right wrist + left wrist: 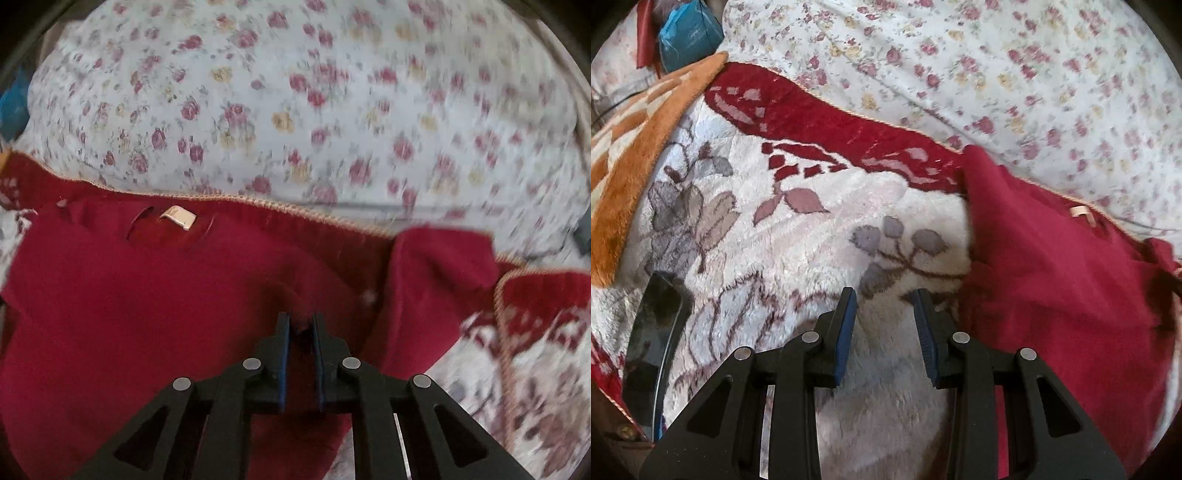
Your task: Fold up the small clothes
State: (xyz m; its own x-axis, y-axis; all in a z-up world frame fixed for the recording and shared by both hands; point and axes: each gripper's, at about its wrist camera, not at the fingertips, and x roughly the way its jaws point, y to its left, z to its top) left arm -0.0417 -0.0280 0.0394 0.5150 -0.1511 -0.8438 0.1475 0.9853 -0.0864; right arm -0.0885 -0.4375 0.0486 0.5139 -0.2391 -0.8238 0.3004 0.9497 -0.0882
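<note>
On a plush floral blanket [798,236], the left hand-held gripper [885,306] hovered wide apart and empty, the red garment [1052,266] just to its right; the right hand-held gripper [300,325] pinched that garment's fabric between nearly closed fingers.

No legible text; garment label [178,218] unreadable.

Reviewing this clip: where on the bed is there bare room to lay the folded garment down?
The free patch is the plush white blanket ahead of the open left hand-held gripper, bordered by the orange towel on its left and the red garment on its right. The right side is crowded: the right hand-held gripper pinches the garment there.
</note>
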